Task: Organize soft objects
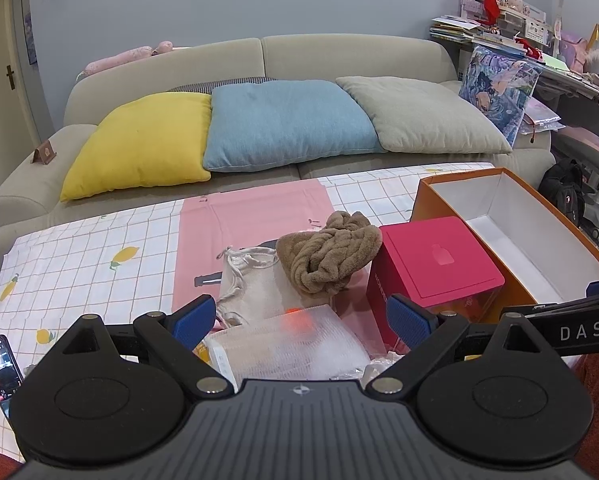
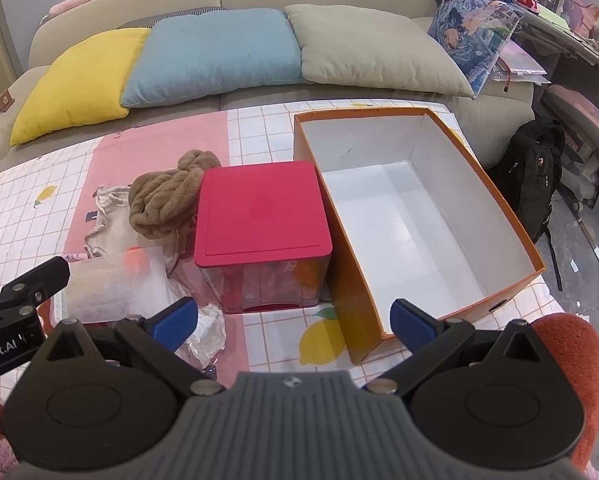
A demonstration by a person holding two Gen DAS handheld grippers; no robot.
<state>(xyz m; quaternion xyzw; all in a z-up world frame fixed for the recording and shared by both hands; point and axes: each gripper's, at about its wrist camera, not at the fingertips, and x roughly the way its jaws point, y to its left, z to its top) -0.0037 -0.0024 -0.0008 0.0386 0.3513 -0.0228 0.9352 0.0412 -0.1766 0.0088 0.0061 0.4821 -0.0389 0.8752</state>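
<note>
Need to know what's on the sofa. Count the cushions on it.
4. Along the seat from the sofa's left end: yellow cushion, blue cushion, beige cushion, and a printed cushion propped at the right end. Others may be hidden.

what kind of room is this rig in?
Looks like a home living room, doubling as a study corner. A sofa with cushions sits behind the cloth-covered table, and a cluttered desk stands at the right.
</note>
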